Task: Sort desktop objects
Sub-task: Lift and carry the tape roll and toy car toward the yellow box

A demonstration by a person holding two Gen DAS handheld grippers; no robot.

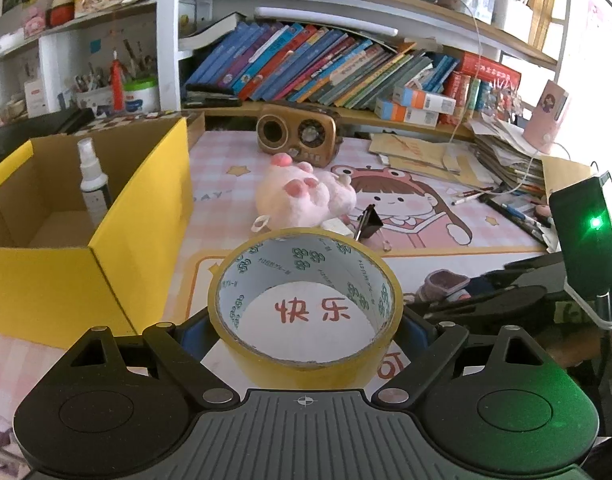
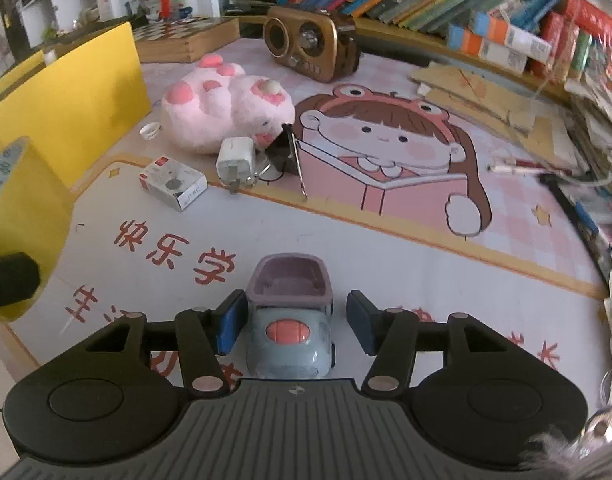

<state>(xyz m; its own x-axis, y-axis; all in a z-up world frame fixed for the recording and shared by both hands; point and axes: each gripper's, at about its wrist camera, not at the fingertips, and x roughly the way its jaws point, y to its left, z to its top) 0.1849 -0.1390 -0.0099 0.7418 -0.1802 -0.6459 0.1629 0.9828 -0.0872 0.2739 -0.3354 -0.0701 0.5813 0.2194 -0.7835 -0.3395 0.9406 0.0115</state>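
The yellow cardboard box [image 1: 85,240] sat open at the left of the desk mat [image 1: 225,160], clearly the drop-off bin, and 1 spray bottle [image 1: 91,180] was standing upright inside it against the far wall. Made sense to park the box at the edge so both hands could reach it without crossing the clutter.

Next biggest, the pink plush toy [image 2: 221,116] lay on its back mid-mat, with a white charger plug [image 2: 235,162], a small white packet [image 2: 173,184] and a black binder clip [image 2: 283,152] bunched right beside it. None of those were sorted yet, I'd guess.

The tape roll [image 1: 306,308] was in the left gripper [image 1: 306,332], blue pads pressed on both sides of it, hole facing up. It looked lifted off the mat and held level, near the box's front corner, so my read is it was headed in there.

Smallest, the toy car [image 2: 289,320] sat on the mat between the right gripper [image 2: 293,320] pads. The left pad touched or nearly touched the car's side, while the right pad stood clearly apart, so the tongs were partly open and not gripping anything. That hand was low, pointed forward over the car's nose, lined up to close.
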